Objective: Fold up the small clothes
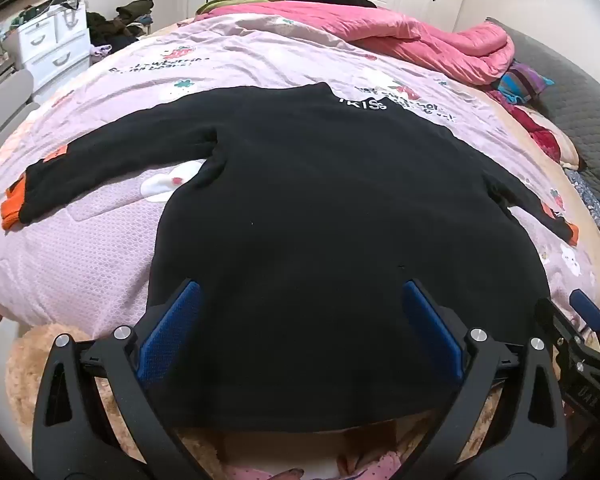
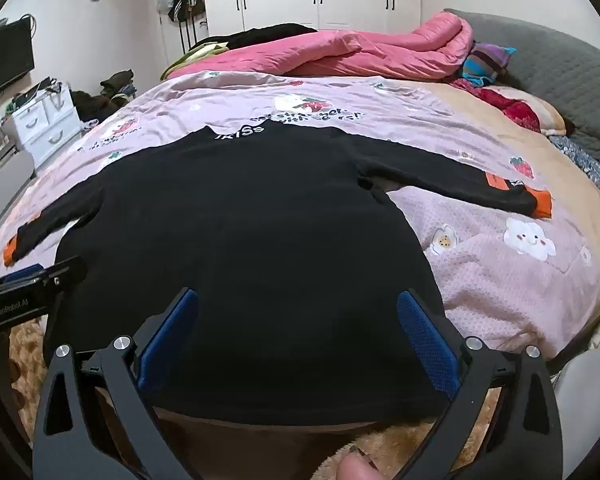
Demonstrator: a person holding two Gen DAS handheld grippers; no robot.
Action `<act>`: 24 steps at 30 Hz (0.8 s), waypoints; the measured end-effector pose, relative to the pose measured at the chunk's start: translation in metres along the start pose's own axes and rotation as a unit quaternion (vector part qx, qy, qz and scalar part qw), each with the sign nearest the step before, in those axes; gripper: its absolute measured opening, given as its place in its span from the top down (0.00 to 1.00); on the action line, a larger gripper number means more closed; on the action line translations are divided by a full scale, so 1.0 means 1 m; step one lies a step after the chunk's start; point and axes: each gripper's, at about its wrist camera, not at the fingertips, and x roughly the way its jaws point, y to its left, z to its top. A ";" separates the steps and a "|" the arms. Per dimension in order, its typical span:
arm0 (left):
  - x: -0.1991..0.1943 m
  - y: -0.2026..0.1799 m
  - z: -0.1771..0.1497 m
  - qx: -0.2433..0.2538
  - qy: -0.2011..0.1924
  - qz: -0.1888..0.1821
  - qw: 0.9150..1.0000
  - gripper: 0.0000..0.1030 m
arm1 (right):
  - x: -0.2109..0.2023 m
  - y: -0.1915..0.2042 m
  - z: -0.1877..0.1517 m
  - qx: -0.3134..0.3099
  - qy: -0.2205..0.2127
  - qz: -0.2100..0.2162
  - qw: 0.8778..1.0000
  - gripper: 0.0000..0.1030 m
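- On the lilac bedspread (image 1: 100, 236), our one landmark, the black top (image 1: 308, 216) lies spread flat with its back up, hem at the bedspread's near edge, collar lettering toward the far side where the pink quilt (image 1: 400, 36) is heaped.
- Both sleeves lie stretched out sideways across the bedspread, each ending in an orange cuff (image 2: 542, 202).
- We hold the left gripper (image 1: 298, 320) spread wide above the hem, nothing between its blue pads (image 1: 168, 332); no cloth is gripped.
- Our right gripper (image 2: 298, 320) is likewise released, tilted down over the hem's other half.
- We judge that folding has not yet begun, and a sleeve comes first.
- To do it well, we should pinch each sleeve near its cuff and again at the shoulder, taking only the top's fabric, never the bedspread beneath.
- We should carry the sleeve straight across the back, keeping the shoulder line square to the bedspread's near edge.
- Fleece-like cloth probably drags, so we lift before moving.
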 end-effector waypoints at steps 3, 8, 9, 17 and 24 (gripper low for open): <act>-0.001 0.000 -0.001 0.004 -0.002 0.001 1.000 0.09 | 0.000 -0.001 0.000 0.009 0.002 0.006 1.000 0.04; 0.001 -0.003 -0.001 0.005 0.003 0.001 1.000 0.09 | 0.001 0.003 0.001 -0.005 0.002 0.003 1.000 0.04; 0.002 -0.003 -0.001 0.005 0.003 0.001 1.000 0.09 | 0.002 0.001 0.002 -0.004 0.003 0.003 1.000 0.04; 0.003 -0.004 0.000 0.003 0.006 0.000 1.000 0.09 | 0.001 0.009 0.003 -0.013 0.002 0.003 1.000 0.04; 0.004 -0.002 0.000 0.001 0.008 -0.002 1.000 0.09 | 0.003 0.013 0.002 -0.019 0.004 0.006 1.000 0.04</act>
